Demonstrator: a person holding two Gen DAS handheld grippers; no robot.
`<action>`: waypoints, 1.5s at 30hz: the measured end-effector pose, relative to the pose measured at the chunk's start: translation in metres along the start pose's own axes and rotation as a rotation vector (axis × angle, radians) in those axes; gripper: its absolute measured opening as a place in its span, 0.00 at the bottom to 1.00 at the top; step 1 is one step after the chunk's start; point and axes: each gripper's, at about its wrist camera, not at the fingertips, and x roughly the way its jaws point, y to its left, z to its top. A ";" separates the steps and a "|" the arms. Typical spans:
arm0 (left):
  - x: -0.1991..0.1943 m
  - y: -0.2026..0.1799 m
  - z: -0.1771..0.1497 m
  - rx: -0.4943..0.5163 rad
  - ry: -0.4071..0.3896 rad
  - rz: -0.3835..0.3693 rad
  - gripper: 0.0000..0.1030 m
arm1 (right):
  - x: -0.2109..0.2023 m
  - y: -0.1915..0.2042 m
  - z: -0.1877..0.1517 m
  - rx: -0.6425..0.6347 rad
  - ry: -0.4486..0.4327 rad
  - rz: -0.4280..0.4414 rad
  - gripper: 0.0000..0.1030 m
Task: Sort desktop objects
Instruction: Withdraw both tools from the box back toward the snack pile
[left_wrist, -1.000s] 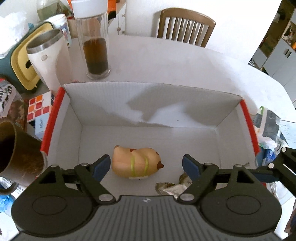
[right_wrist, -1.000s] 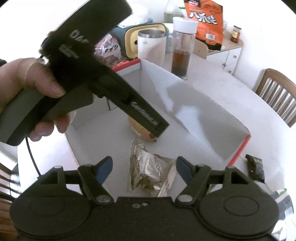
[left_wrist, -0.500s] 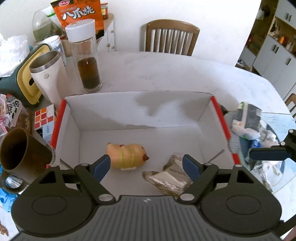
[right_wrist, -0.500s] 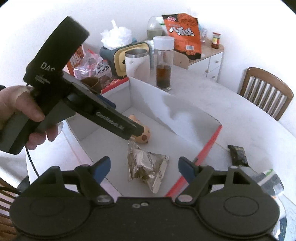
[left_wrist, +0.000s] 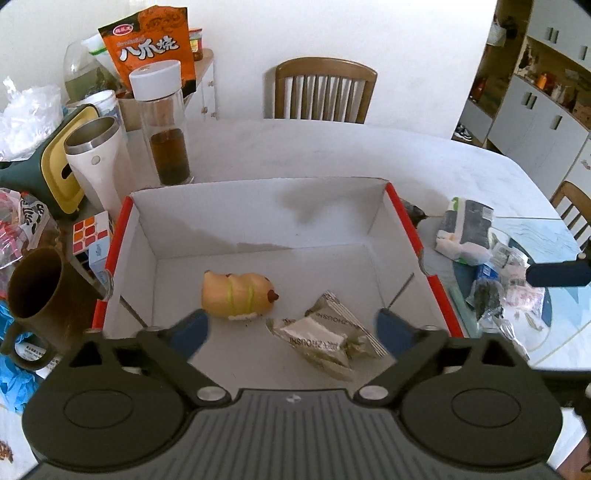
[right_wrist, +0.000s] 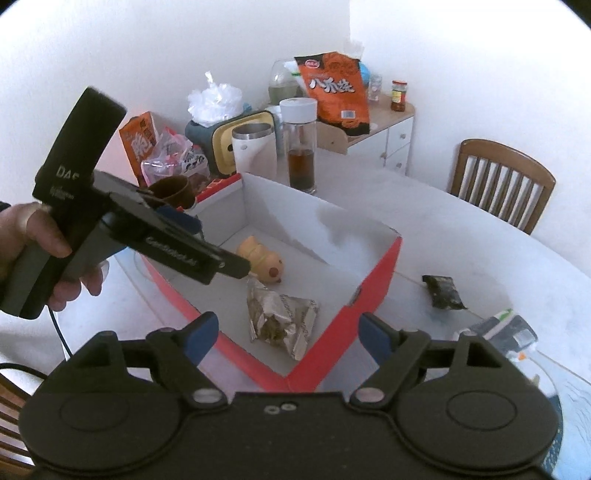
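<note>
A box (left_wrist: 406, 225) with white inner walls and red outer sides stands on the white table. In it lie a tan hot-dog-shaped toy (left_wrist: 236, 295) and a crumpled silver foil packet (left_wrist: 328, 339). My left gripper (left_wrist: 293, 328) hangs above the box's near edge. Its jaws are opening and nothing is between them. My right gripper (right_wrist: 288, 332) hovers over the box's near corner (right_wrist: 291, 373), above the foil packet (right_wrist: 282, 317). Its jaws are opening too and hold nothing. In the right wrist view a hand (right_wrist: 33, 236) holds the left tool over the toy (right_wrist: 264, 262).
Left of the box stand a brown mug (left_wrist: 35, 291), a puzzle cube (left_wrist: 92, 229), a white steel tumbler (left_wrist: 98, 166) and a glass bottle (left_wrist: 164, 125) of dark liquid. Wrapped packets (left_wrist: 465, 229) lie right of it, with a dark sachet (right_wrist: 443, 291). A wooden chair (left_wrist: 325, 92) stands behind.
Both grippers have pulled back and up from the box, so more of the table shows. The left jaws have spread wider. The toy and foil packet stay put.
</note>
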 end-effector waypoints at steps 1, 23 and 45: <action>-0.002 -0.001 -0.002 0.003 -0.009 0.001 1.00 | -0.004 -0.001 -0.003 0.003 -0.005 -0.005 0.81; -0.059 -0.044 -0.042 0.085 -0.114 -0.051 1.00 | -0.097 -0.033 -0.059 0.141 -0.087 -0.178 0.82; -0.046 -0.136 -0.055 0.263 -0.179 -0.141 1.00 | -0.127 -0.078 -0.120 0.284 -0.101 -0.333 0.82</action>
